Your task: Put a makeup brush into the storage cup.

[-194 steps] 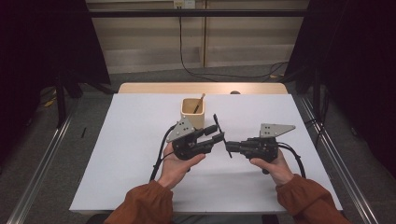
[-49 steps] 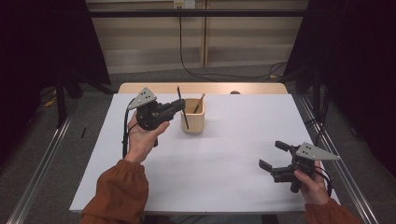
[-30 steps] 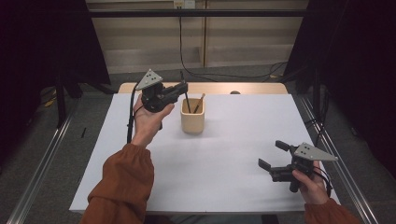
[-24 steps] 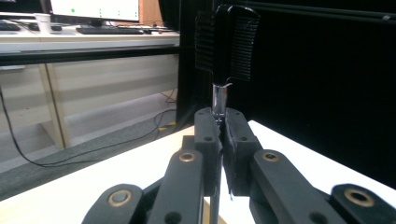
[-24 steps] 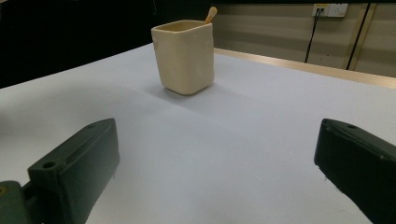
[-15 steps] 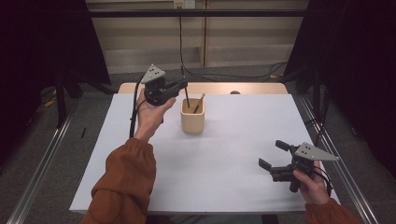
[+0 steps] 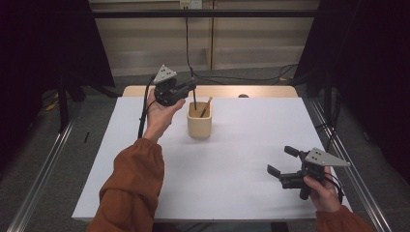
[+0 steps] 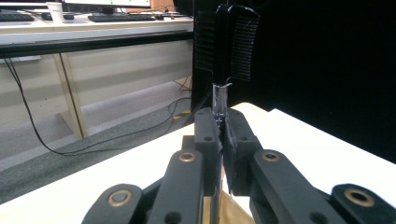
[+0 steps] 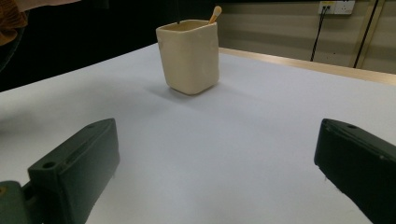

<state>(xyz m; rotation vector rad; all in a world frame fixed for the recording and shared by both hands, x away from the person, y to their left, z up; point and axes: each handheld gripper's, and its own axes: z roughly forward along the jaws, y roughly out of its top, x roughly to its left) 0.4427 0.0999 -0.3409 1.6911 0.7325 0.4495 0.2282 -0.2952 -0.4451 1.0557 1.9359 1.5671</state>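
Left gripper point(image 7: 189, 88), raised above the table's point(image 7: 241, 159) far left part, jaws closed on a thin dark stick point(image 7: 194, 99) that hangs upright with its lower end inside the beige cup point(image 7: 199, 125). A wooden spoon point(image 7: 206, 107) leans in the same cup, which stands on the white table surface. Right gripper point(image 7: 280, 162), near the table's right front edge, jaws spread wide and empty, well apart from the cup.
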